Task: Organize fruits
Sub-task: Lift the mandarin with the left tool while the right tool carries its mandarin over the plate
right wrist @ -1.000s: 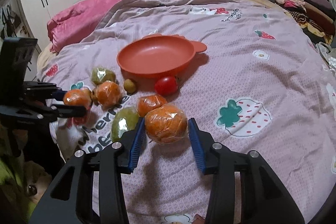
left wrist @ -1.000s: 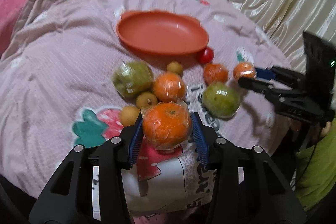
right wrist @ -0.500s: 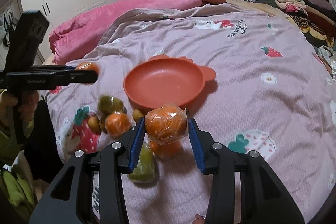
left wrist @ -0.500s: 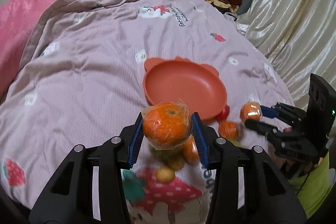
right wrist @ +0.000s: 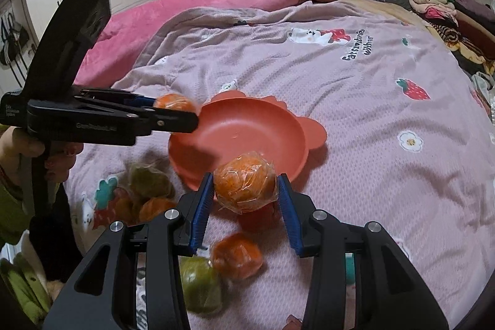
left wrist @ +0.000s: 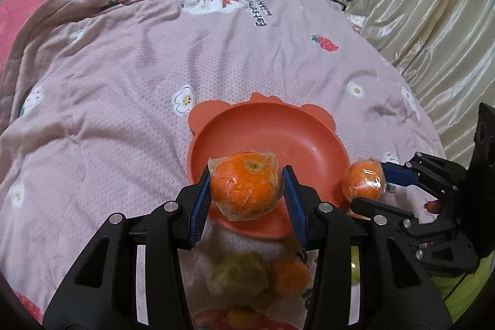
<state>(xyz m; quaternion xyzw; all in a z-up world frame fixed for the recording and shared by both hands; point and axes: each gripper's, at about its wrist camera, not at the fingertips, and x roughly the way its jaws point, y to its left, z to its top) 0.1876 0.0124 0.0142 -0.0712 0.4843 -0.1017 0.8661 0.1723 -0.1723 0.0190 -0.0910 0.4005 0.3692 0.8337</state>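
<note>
Now each claw pinching 1 wrapped orange above plate (left wrist: 312,141): left claw (left wrist: 246,190), right claw (right wrist: 245,188)

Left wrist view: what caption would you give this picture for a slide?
Left gripper holds a wrapped orange over the red plate, right gripper alongside with another.

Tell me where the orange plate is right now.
The orange plate lies on the pink bedspread, mid-frame in both wrist views, just beyond the wrapped oranges held by the left gripper and right gripper.
</note>
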